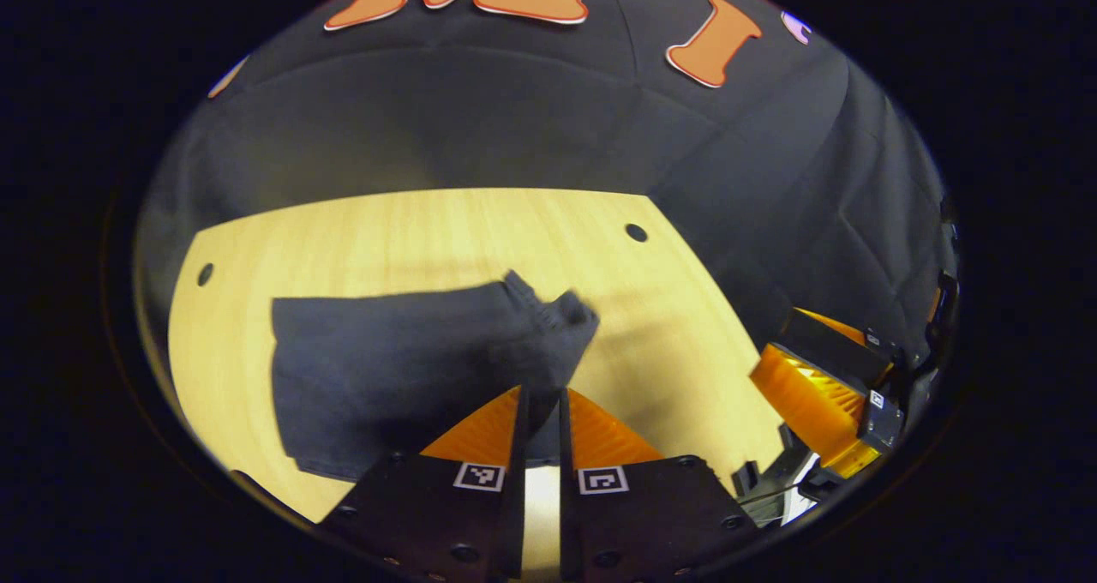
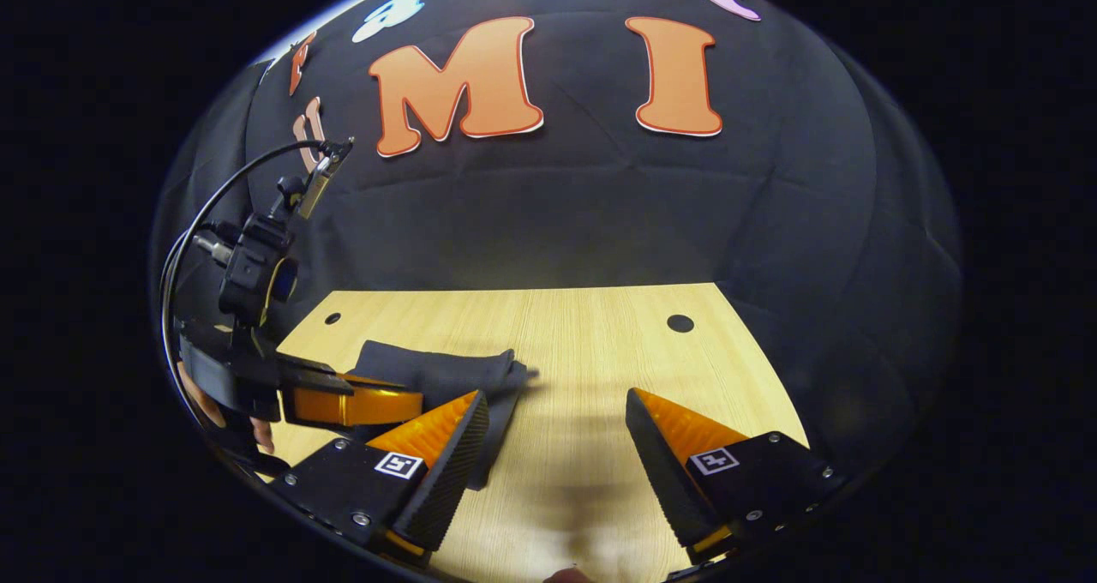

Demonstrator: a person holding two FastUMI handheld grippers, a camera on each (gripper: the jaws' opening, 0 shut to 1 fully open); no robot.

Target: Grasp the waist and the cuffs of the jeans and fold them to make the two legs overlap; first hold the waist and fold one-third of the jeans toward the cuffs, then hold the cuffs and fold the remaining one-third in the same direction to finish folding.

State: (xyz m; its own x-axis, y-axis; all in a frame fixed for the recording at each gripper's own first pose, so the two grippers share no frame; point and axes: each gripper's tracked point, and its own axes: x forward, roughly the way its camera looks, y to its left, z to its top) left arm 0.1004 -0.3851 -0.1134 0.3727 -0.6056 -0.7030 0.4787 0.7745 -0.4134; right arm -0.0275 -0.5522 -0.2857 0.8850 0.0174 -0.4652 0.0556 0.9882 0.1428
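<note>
Nearest, the left claw has its fingers pressed almost together, seemingly pinching the near edge of the jeans. Beneath lies the pale wooden table. On it the jeans form a dark folded bundle, long axis running left to right, with a raised end toward the right. Over on the right, the right claw is spread wide and holds nothing; the jeans lie to its left, nearer the left claw.
</note>
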